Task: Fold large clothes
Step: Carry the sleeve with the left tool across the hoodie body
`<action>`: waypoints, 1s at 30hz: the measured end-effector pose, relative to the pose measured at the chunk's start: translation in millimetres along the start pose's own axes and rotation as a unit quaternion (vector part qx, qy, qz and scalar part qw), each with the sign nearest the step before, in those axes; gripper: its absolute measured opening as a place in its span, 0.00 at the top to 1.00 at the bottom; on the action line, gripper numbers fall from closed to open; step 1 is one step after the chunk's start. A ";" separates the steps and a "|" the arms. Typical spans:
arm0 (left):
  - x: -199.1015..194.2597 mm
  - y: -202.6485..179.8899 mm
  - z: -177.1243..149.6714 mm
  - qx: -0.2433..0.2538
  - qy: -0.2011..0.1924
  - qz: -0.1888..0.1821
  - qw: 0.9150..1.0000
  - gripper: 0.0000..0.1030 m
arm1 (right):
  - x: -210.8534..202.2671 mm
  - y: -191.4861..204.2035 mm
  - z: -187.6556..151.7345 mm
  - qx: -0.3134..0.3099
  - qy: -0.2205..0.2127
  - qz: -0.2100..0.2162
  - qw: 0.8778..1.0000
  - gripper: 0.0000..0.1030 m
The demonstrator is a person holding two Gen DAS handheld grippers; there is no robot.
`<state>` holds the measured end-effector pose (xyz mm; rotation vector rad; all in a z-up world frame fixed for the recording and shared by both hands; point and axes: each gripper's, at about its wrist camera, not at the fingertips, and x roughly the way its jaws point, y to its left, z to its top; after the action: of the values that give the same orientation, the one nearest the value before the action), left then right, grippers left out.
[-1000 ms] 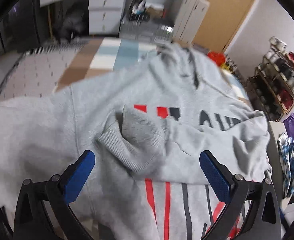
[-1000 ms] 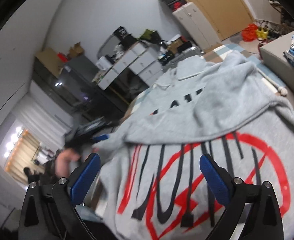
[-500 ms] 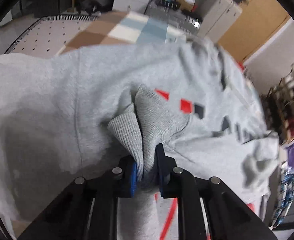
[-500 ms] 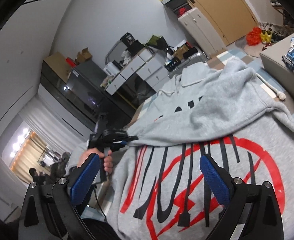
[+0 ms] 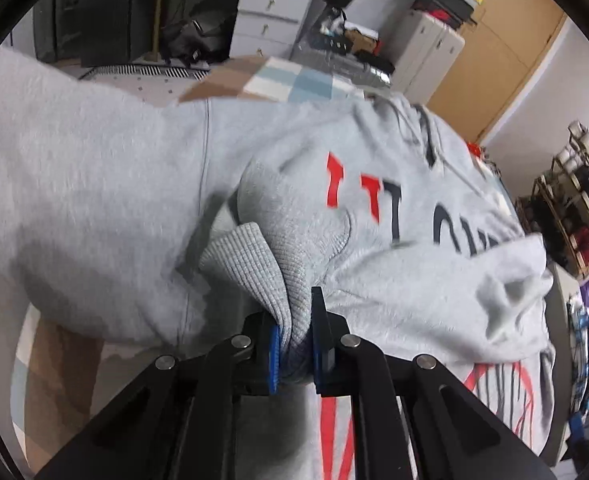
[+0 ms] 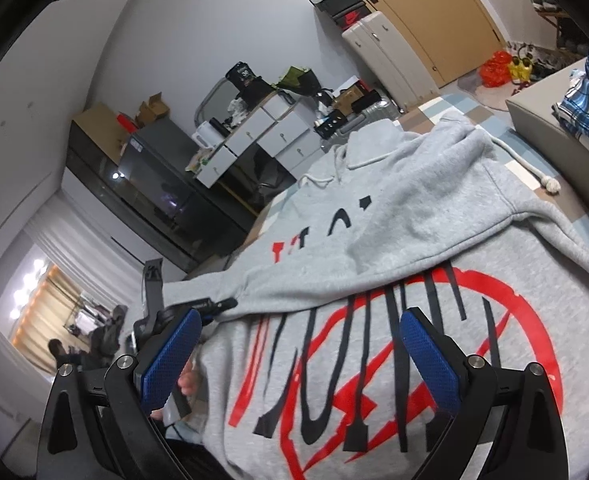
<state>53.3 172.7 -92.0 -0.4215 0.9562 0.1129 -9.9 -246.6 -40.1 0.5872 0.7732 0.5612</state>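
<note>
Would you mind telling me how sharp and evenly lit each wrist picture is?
Left wrist view: motion blur smears the dresser and checked rug; the ribbed cuff stays crisp. Right wrist view: mostly sharp, though the bright window is blown out. Both bend strongly at the edges.

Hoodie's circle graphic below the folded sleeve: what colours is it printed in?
Red ring and bolt with black letters on the grey hoodie; the circle graphic shows best in the right wrist view.

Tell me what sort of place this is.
Probably a lived-in room at home, maybe a bedroom: a white chest of drawers against the wall, a loaded shoe rack, a wooden door, and a grey hoodie spread out for folding.
</note>
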 end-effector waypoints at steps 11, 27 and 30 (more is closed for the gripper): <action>-83.5 -22.7 33.7 0.065 -0.054 -0.029 0.996 0.33 | 5.2 -8.3 -0.2 0.009 0.012 -0.018 1.000 0.00; -172.7 61.5 -54.9 -0.054 -0.263 0.005 0.963 0.01 | 28.8 81.8 -48.5 -0.238 -0.032 -0.066 0.969 0.00; -184.8 113.3 -47.7 -0.134 -0.253 -0.030 0.958 0.01 | 39.5 80.9 -51.9 -0.230 -0.015 -0.070 0.971 0.00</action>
<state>-121.4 273.9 0.1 -0.6342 0.4205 0.2824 -46.5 -149.5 -34.7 0.1110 0.6222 0.5761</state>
